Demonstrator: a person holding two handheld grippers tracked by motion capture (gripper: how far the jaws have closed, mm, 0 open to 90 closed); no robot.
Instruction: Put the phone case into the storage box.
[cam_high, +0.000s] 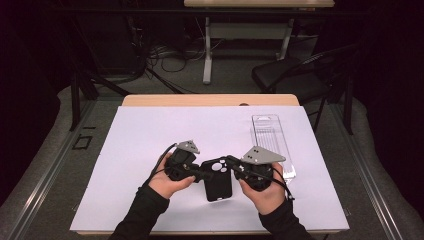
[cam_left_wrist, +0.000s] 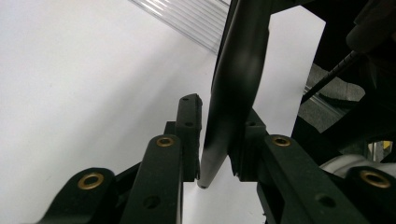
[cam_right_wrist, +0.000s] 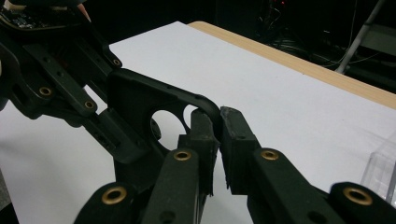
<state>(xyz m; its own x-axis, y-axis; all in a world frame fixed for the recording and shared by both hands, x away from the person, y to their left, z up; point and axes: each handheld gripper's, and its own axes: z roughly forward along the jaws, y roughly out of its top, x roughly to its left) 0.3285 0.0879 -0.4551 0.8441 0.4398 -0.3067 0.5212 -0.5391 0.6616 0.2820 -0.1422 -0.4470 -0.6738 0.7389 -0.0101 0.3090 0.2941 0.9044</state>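
The left claw (cam_high: 204, 174) grips the left edge of a black phone case (cam_high: 218, 186), which is held over the near middle of the white-covered table (cam_high: 140, 150). In the left gripper view the case's thin edge (cam_left_wrist: 233, 88) stands between the two jaws, which are closed down almost to its thickness; one jaw presses it, and the other looks to be touching or very nearly so. The right claw (cam_high: 231, 161) has the case by its upper right corner, next to the camera cut-out. In the right gripper view its jaws are nearly shut, pinching the curved rim (cam_right_wrist: 205, 105) of the case between their pads.

As a judgement, the case is already out of its clear plastic package (cam_high: 272, 142), which lies flat and apparently empty toward the right side of the table, well apart from the case. So the unpacking seems done. What is left is probably to turn or set the case down, or to fit it to something not seen here.

The case is matte black, thin-walled and slightly curved at the rim, with a large opening holding round lens holes near one end. It looks flexible, and both claws share its weight.
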